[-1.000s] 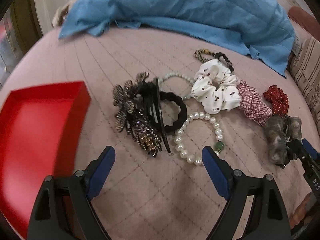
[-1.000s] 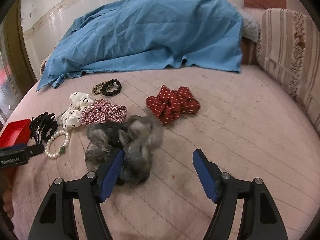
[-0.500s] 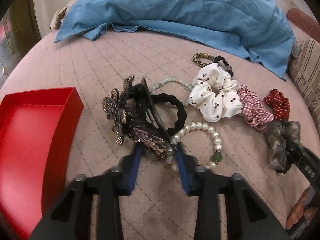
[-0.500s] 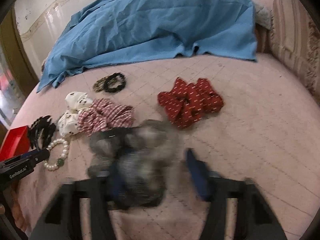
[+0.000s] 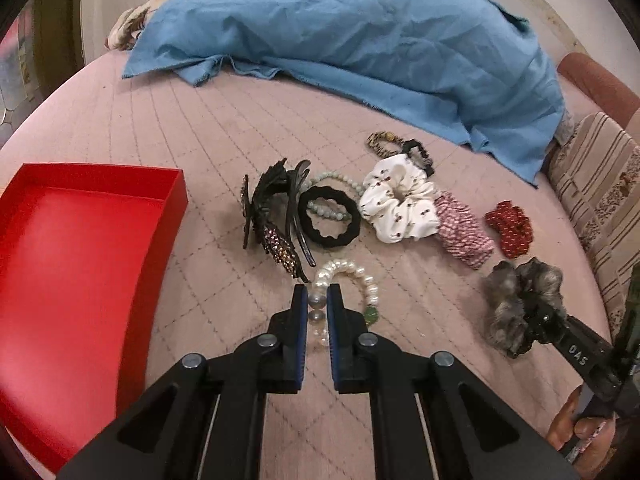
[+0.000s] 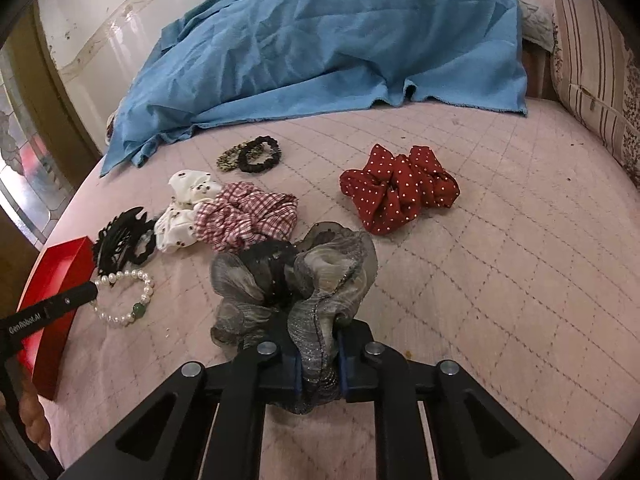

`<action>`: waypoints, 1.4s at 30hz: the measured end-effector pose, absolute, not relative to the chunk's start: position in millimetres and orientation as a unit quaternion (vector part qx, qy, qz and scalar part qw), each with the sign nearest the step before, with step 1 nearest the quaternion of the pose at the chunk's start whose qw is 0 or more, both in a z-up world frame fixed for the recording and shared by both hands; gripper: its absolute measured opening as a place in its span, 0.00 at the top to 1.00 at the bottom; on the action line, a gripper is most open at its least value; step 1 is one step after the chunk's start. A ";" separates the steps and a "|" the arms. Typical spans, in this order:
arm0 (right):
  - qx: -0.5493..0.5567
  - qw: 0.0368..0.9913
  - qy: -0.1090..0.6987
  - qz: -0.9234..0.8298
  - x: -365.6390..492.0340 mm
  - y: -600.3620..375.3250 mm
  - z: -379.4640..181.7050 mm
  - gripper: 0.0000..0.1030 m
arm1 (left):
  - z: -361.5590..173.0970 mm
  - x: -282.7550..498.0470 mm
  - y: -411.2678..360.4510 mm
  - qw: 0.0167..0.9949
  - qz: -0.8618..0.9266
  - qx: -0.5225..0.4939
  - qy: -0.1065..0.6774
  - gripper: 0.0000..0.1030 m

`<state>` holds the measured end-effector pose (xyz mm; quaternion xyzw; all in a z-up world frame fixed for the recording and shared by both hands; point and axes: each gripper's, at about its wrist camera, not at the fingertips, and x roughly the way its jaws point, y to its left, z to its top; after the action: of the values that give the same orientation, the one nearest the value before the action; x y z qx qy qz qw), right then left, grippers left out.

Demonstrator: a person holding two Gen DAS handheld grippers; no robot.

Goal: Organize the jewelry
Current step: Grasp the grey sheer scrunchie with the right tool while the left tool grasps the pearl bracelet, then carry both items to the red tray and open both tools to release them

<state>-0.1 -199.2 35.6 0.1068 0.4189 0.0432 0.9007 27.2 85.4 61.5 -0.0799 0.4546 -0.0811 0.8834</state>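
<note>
Bed point(image 6: 520, 240) w/ pale pink quilted cover, diamond stitching, a few dark specks on it. Big rumpled blue cloth point(image 6: 320, 40) heaped across the far side, frayed edge hanging onto the quilt; a bit of floral fabric point(image 5: 128, 32) peeks out at its left end. Behind: glossy off-white wall point(image 6: 100, 40) w/ stained, peeling strip. Left edge: brownish wood frame point(image 6: 52, 100) & patterned glass pane point(image 6: 24, 168), daylight coming thru. Right: striped beige cushion w/ floral band point(image 6: 592, 72), reddish-pink upholstery point(image 5: 592, 84) above it. Soft, even indoor light.
</note>
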 end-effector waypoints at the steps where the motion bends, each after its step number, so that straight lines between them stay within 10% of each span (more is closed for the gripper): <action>1: 0.106 0.901 0.417 0.044 -2.9 -198.5 37.2 0.88 | 64.2 24.0 86.5 0.883 -0.081 -0.081 0.456 0.91; 25: 0.065 0.915 0.374 0.137 -35.6 -99.7 128.4 0.88 | 161.6 -25.1 190.5 0.922 -0.054 -0.073 0.376 0.91; 42: 0.004 0.871 0.419 0.257 33.9 94.9 115.5 0.88 | 110.0 46.1 303.8 0.911 0.043 -0.082 0.403 0.91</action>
<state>33.9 94.9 115.5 0.0038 0.4187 0.2567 0.8711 46.1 303.8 110.0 -0.0815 0.4030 0.0435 0.9105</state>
